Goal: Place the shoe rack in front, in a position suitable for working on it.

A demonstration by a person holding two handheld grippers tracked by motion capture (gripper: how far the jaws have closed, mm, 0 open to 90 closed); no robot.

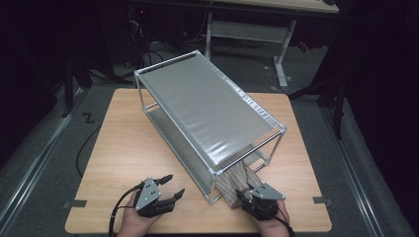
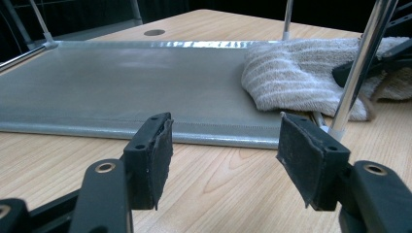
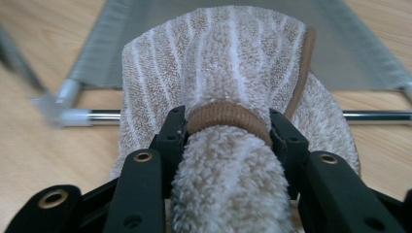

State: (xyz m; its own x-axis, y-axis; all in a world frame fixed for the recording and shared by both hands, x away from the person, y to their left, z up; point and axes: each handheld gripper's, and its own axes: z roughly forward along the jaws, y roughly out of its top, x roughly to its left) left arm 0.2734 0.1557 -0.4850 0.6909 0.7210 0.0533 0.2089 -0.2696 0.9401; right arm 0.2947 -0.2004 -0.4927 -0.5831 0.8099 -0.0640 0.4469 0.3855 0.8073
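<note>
The wooden table (image 1: 123, 148) is seen from above and forward in the high view, with the two-tier metal rack (image 1: 207, 106) taken in whole at a middling distance. The left gripper view is set low, just above the tabletop, facing the rack's lower shelf (image 2: 121, 82) at close range. The right gripper view is held very near the striped towel (image 3: 228, 73). The towel (image 2: 296, 73) and the lower shelf are shared by all three views.

A wooden table (image 1: 128, 148) is standing on grey carpet (image 1: 44, 148). At twelve o'clock, a white-legged desk (image 1: 281, 54) is sitting in near darkness; cables (image 1: 148, 49) are lying at eleven o'clock.
</note>
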